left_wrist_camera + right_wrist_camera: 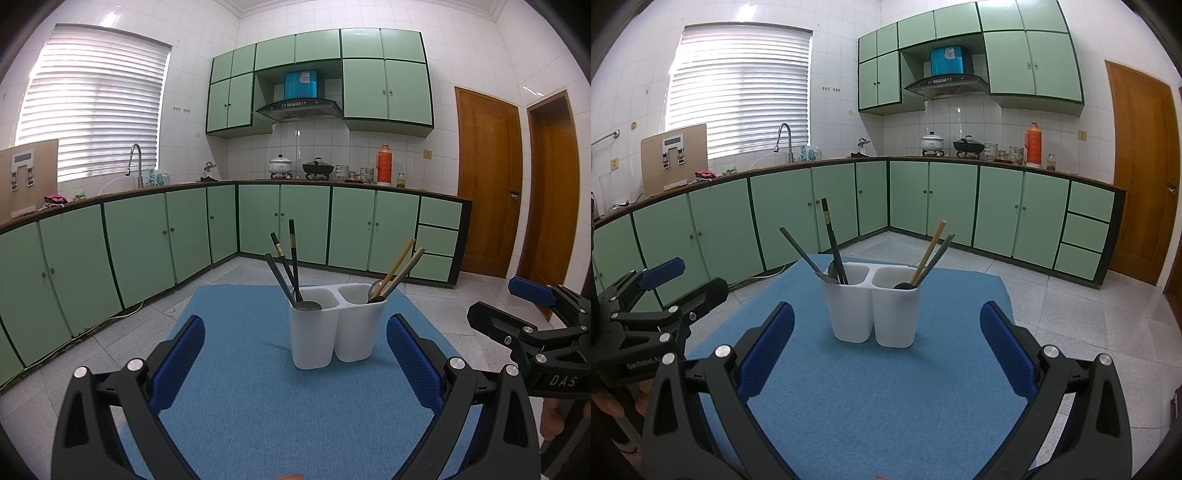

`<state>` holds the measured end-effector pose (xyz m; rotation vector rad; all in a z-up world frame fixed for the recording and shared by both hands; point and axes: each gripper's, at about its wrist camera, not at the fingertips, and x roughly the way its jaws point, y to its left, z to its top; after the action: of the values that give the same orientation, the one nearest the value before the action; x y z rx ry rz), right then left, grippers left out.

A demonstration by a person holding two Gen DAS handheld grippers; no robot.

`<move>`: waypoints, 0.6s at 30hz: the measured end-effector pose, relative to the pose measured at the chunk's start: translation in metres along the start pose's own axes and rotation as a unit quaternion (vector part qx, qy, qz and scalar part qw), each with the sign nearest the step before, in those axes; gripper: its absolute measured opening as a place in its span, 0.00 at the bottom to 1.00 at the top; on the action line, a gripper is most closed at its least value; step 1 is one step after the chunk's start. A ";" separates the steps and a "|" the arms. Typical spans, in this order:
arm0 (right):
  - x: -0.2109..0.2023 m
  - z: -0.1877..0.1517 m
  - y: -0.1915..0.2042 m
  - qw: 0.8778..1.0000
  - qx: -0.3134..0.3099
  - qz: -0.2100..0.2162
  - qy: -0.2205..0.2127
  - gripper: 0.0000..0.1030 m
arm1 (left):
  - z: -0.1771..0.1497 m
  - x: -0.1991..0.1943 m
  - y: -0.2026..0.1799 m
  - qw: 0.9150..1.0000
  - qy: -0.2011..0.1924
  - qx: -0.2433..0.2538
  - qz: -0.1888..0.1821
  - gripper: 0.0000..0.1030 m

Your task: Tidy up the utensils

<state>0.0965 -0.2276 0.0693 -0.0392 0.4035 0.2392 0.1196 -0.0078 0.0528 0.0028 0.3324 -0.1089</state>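
We hold the left gripper (295, 363) and right gripper (886, 349) back from the white two-compartment holder (873, 308) on the blue mat (849, 402) — both spread wide, gripping nothing. Dark chopsticks (833, 240) and spoons stand left, a wooden chopstick (929, 253) right — apparently sorted.

Green cabinets (136, 240), white tiled walls (476, 55), blinds (96, 103).

I saw a white two-compartment utensil holder (334, 332) on a blue mat (240, 406), holding black chopsticks (293, 254) and a tan wooden chopstick (397, 264). Cabinets (140, 236) were pale green with dark trim; my gripper pads (768, 350) were textured blue.
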 end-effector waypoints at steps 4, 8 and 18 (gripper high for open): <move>0.000 0.000 0.000 1.000 -0.002 -0.001 0.000 0.95 | 0.000 0.000 0.000 1.000 0.000 -0.001 0.001 0.94; 0.000 0.001 -0.001 1.000 -0.002 -0.002 0.000 0.95 | 0.001 0.000 0.001 1.000 0.001 -0.003 0.001 0.94; 0.000 0.001 0.003 1.000 -0.005 -0.003 0.000 0.95 | 0.001 0.000 0.001 1.000 0.000 -0.003 0.001 0.94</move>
<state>0.0964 -0.2248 0.0698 -0.0502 0.4026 0.2345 0.1205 -0.0065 0.0539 -0.0020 0.3326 -0.1050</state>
